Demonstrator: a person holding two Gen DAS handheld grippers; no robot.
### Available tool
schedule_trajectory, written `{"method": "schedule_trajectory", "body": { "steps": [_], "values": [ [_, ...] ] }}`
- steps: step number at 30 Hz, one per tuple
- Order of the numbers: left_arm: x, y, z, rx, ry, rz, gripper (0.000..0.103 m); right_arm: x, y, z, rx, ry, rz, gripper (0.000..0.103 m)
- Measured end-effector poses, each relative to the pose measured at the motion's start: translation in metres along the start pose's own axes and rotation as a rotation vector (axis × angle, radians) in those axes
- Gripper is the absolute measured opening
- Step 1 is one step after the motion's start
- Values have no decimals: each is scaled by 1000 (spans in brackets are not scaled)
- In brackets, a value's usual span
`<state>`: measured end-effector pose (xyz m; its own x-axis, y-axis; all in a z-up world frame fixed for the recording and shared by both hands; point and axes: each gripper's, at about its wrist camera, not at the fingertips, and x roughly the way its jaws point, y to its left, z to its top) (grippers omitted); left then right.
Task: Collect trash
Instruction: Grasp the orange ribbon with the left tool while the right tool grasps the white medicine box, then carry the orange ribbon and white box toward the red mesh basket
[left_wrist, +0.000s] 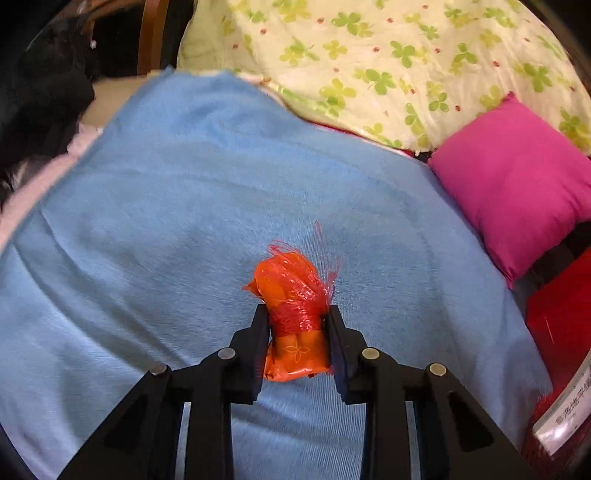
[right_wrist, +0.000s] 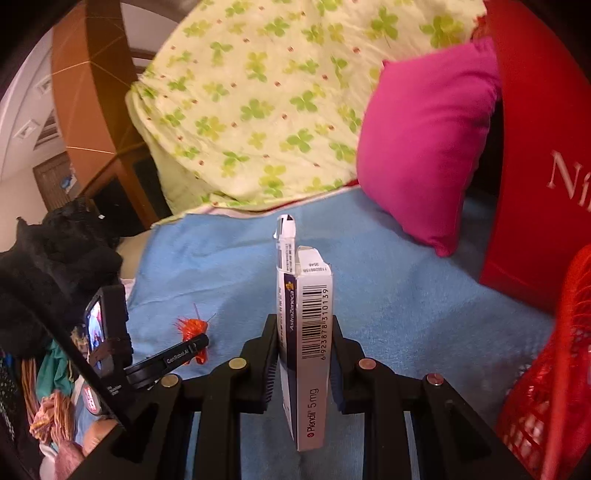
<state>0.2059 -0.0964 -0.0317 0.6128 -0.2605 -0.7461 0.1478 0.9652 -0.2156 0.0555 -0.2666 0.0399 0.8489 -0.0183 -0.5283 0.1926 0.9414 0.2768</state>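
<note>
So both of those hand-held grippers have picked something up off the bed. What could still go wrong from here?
The left hand-held gripper pinches the orange wrapper only around its crinkly middle; slick plastic like that might slide out.

The right hand-held gripper clamps the medicine box low down, and its top flap is open, so anything left inside could spill if it tips.

The red basket sits at the far right, so either piece could fall on the blue blanket on the way.

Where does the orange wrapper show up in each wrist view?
Left wrist: orange wrapper at lower centre, pinched in the left gripper.
Right wrist: orange wrapper at lower left, small, on the blue blanket.
Shared landmark: pink pillow.
</note>
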Motion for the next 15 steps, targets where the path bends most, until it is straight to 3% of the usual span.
{"method": "schedule_trajectory", "body": {
  "steps": [15],
  "values": [
    [-148,-27,-48,187,-188,-120,32,-110,-4,-27,15,-146,84,26]
  ]
}}
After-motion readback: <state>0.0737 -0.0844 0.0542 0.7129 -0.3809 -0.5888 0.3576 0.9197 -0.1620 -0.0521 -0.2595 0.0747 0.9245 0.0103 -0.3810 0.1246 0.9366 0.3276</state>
